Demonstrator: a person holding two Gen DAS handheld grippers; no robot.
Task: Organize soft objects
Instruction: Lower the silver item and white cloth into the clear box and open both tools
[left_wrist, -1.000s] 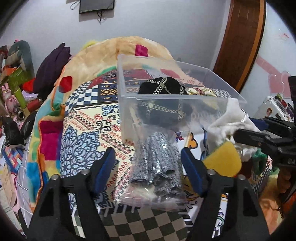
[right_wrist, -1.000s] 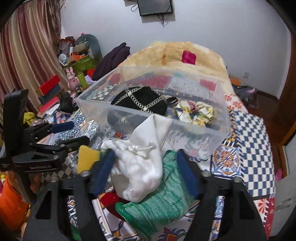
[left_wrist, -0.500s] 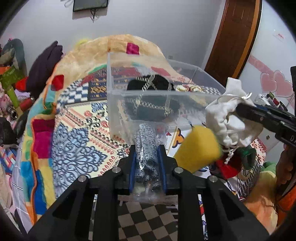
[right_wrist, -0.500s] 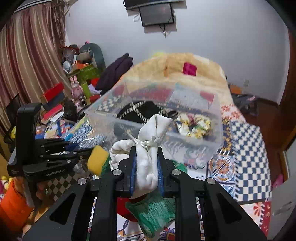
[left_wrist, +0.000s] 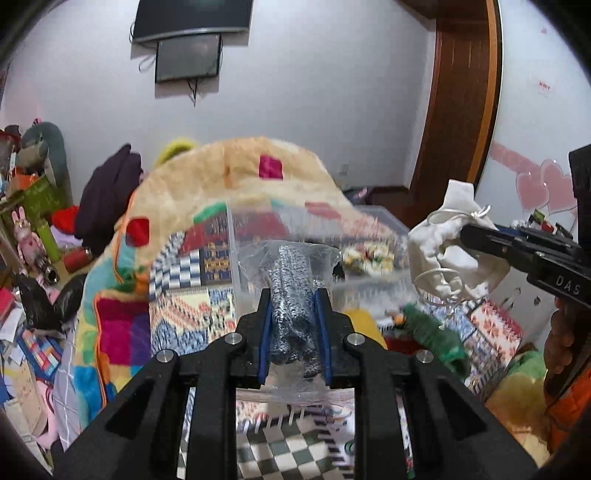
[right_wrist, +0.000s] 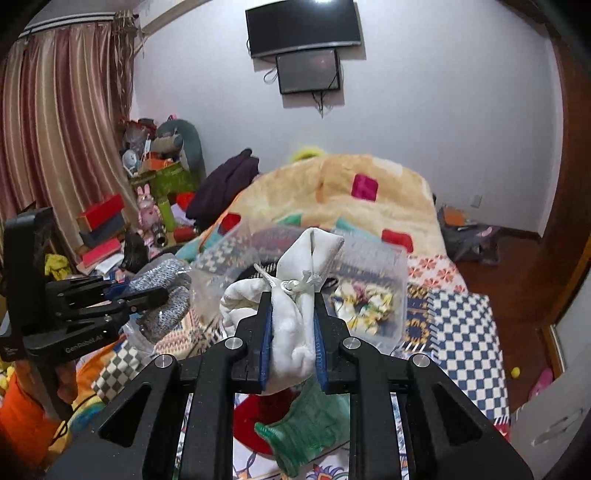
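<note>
Left wrist view: your left gripper (left_wrist: 293, 328), open a second ago, is now clamping the bagged grey knit (left_wrist: 291, 295) and lifting it off the bed toward the clear bin (left_wrist: 384, 218); your right gripper (right_wrist: 291, 332) is likewise squeezing the white drawstring pouch (right_wrist: 295, 295), raised before the bin's near wall, both seemingly ready for dropping in.

"DAS" on the right hand-held gripper (left_wrist: 465, 234); "GenRobot.AI" on the left hand-held gripper (right_wrist: 155, 295).

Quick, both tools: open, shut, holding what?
Left tool: shut on the bagged grey gloves.
Right tool: shut on the white drawstring pouch.
</note>
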